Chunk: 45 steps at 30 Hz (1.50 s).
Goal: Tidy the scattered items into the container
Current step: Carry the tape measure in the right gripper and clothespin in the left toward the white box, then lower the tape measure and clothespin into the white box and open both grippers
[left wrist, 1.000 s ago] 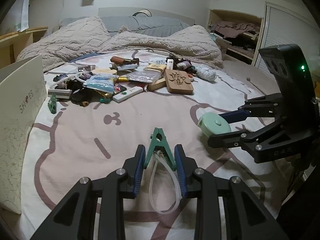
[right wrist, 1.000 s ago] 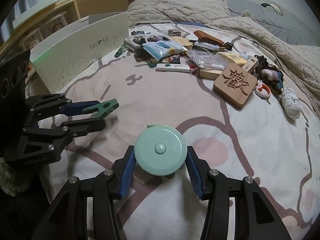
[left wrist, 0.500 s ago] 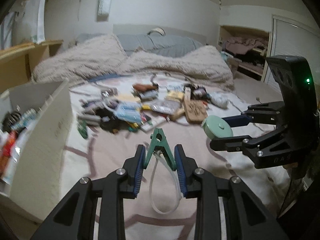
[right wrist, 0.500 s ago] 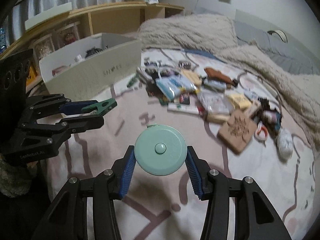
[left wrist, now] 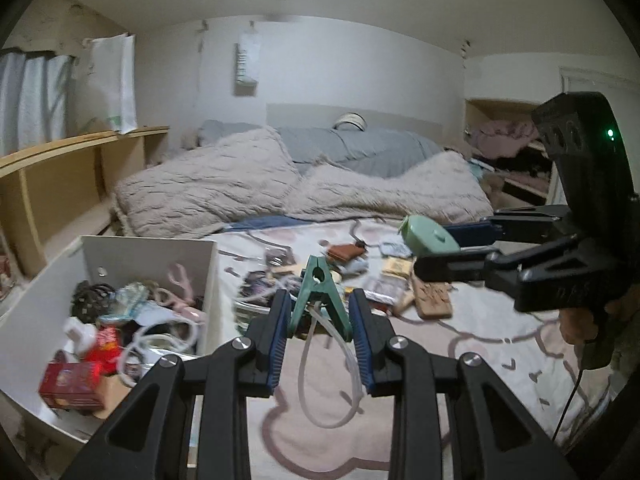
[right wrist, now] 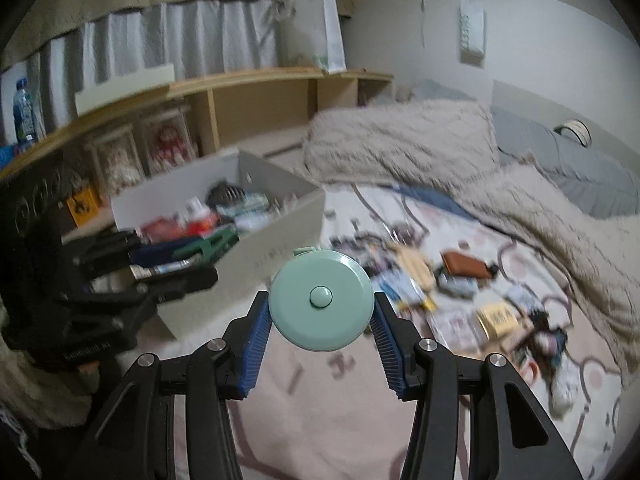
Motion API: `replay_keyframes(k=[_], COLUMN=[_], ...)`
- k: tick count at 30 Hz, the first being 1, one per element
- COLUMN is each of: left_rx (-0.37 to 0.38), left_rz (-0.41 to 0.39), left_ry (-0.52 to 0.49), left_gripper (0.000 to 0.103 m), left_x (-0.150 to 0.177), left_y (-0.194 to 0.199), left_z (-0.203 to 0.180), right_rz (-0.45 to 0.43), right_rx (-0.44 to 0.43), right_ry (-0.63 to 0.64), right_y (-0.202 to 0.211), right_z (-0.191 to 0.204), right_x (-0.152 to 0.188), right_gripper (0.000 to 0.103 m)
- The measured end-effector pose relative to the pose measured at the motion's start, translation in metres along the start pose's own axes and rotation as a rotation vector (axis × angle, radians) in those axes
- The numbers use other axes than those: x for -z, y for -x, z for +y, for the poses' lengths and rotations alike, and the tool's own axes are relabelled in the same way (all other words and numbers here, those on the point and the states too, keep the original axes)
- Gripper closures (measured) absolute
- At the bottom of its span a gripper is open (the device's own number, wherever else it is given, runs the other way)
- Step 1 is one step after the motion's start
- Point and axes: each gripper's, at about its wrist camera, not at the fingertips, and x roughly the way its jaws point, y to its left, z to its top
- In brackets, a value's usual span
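Observation:
My left gripper (left wrist: 320,312) is shut on a green clamp (left wrist: 320,292) with a loop of clear tubing (left wrist: 320,380) hanging from it, held in the air over the bed. My right gripper (right wrist: 320,316) is shut on a round mint-green tape measure (right wrist: 320,300), also lifted. The white box (left wrist: 210,280) stands at the left on the bed, with several items inside. In the right wrist view the left gripper (right wrist: 200,252) and its clamp (right wrist: 212,242) hang just in front of the box (right wrist: 280,220). The right gripper (left wrist: 436,252) with the tape measure (left wrist: 428,236) shows at the right of the left wrist view.
A pile of scattered items (left wrist: 360,272) lies on the pink patterned sheet (left wrist: 480,340), among them a wooden board (left wrist: 434,300) and a brown pouch (right wrist: 466,266). A beige blanket (left wrist: 280,188) is bunched behind. Wooden shelves (right wrist: 240,96) run along the left wall.
Both grippers have risen well above the bed with their items and tilted up, so the room's walls now show. The box's inside has come into view at the left.

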Motion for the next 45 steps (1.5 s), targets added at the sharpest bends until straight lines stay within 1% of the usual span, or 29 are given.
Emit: replay_keyframes(k=[6,8,12,16,21,23,27,30,35,39,45], left_rx=[-0.064,-0.087,-0.142,-0.185,-0.227,-0.237,-0.260,-0.259,-0.284,-0.299,-0.301], left_rz=[-0.027,-0.039,-0.061,-0.062,-0.046,-0.040,-0.031,-0.016,0.024,0.084,0.169], left_ry=[0.061,0.078,0.095,0.102,0.112,0.115,0.117,0.137,0.169,0.189,0.249], left_gripper=[0.073,0.073,0.073,0.073,0.073,0.073,0.073,0.073,0.073,0.073,0.073], left_x=[-0.020,-0.025,-0.033,-0.038,-0.044,-0.048,-0.056,-0.056,-0.049,-0.037,-0.011], left_y=[0.022,0.031,0.046,0.059,0.067,0.068,0.068,0.066,0.056,0.043,0.024], left_z=[0.043,0.056,0.076,0.094,0.115,0.123,0.137,0.149,0.165,0.173,0.182], right_rz=[-0.050,-0.065,-0.089,-0.098,-0.077,-0.068,-0.033,0.014,0.081,0.172,0.295], right_rx=[-0.054,-0.060,-0.090,-0.129,-0.188,-0.199,-0.234,-0.245,-0.235,-0.236,-0.229], right_ry=[0.004,0.016,0.025,0.028,0.017,0.010,-0.024,-0.040,-0.046,-0.067,-0.058], right_y=[-0.005,-0.008,-0.015,-0.023,-0.036,-0.041,-0.058,-0.078,-0.118,-0.153,-0.192], right_z=[0.018,0.024,0.037,0.051,0.066,0.070,0.076,0.082,0.089,0.090,0.093], right_x=[-0.038,-0.047,-0.065,-0.087,-0.121,-0.134,-0.156,-0.169,-0.168,-0.153,-0.122], right_gripper=[0.053,0.053,0.053,0.053,0.053,0.053,0.053,0.053,0.053,0.053,0.053])
